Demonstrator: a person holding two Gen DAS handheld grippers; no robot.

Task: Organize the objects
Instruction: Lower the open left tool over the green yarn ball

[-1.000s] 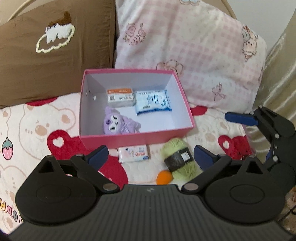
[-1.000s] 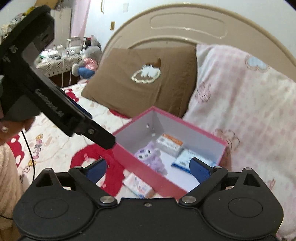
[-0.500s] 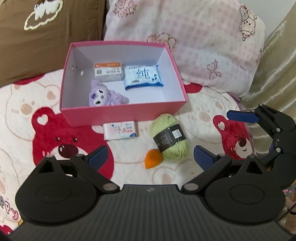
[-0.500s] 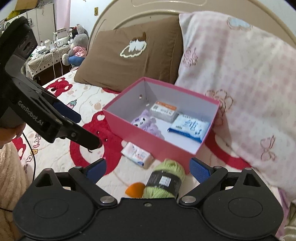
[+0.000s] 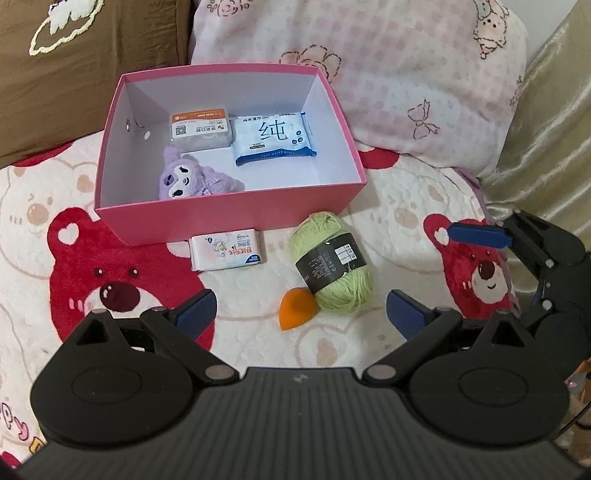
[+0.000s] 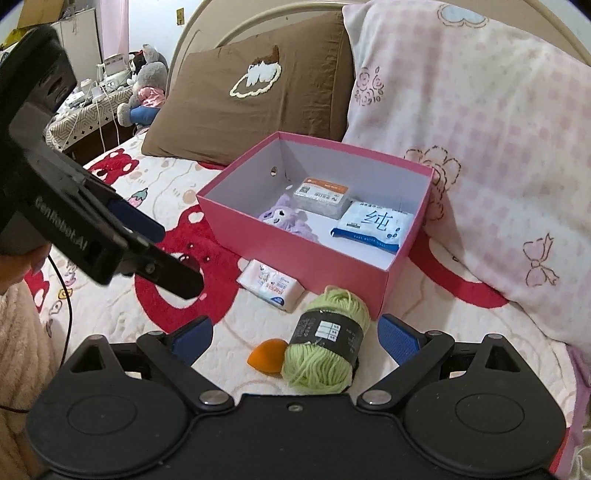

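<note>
Left wrist view: bedspread (image 5: 388, 236) printed with red and pale bears covers the bed; a gold curtain (image 5: 546, 122) hangs at the right edge.
Room: right wrist view shows a curved headboard (image 6: 229, 33) and a cluttered side table (image 6: 92, 107) with a plush toy at far left.
Pillows: brown pillow (image 5: 74, 66) and pink checked pillow (image 5: 388, 74) lean behind the box.
Loose items: green yarn ball (image 5: 332, 262) with a black label lies just in front of the box's right corner; orange sponge (image 5: 295, 308) touches its lower left; small tissue pack (image 5: 227, 253) lies against the box's front wall.
Container: pink box (image 5: 229, 221), open, white inside.
Contents: purple plush (image 5: 188, 179) near the front wall; grey card pack (image 5: 201, 129) and blue wipes pack (image 5: 275, 138) side by side toward the back.
Left gripper (image 5: 301, 308): jaws wide apart, empty, above the sponge and yarn.
Right gripper (image 6: 295, 338): jaws wide apart, empty, yarn between them but untouched.
Obstruction: left gripper body crosses the right wrist view's left side.
</note>
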